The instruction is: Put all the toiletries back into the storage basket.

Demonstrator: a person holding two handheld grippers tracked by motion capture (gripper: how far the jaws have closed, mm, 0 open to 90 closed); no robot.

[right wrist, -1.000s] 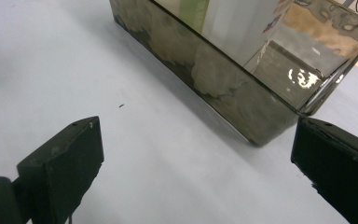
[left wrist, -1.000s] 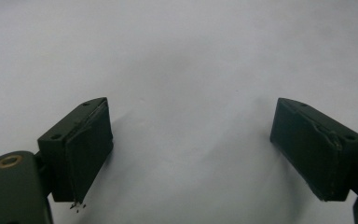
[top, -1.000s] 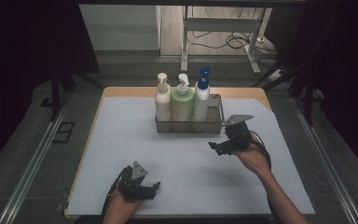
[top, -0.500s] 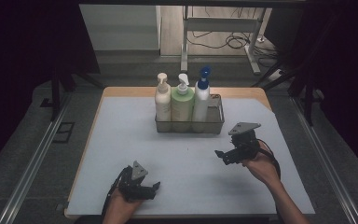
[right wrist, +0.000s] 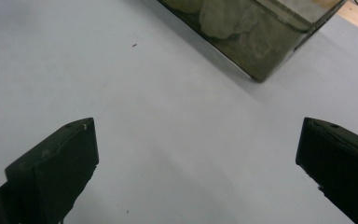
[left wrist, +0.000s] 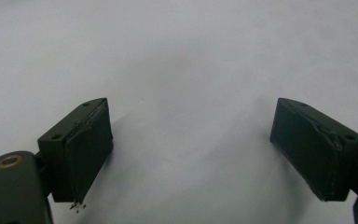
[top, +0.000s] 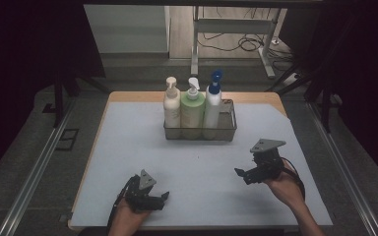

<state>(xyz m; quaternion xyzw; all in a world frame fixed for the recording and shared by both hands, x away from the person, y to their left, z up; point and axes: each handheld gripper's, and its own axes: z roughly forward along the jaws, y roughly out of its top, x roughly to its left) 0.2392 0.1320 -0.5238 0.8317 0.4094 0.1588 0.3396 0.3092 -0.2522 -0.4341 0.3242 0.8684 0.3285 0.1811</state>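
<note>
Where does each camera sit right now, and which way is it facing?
High view: above the near edge, facing forward and down on the table; both hands and forearms show.
Left gripper view: on the left gripper, facing bare table; open jaws show.
Right gripper view: on the right gripper, facing the basket; open jaws show.
High and right gripper views share the basket.

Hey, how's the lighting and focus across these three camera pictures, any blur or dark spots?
High view: dim overall, surroundings nearly black, the pale grey table mat evenly lit, the wire mesh basket and its three pump bottles sharp. Left gripper view: soft focus, the open black left gripper casting faint shadows beside each jaw. Right gripper view: the open black right gripper blurred, the basket corner slightly soft.
</note>
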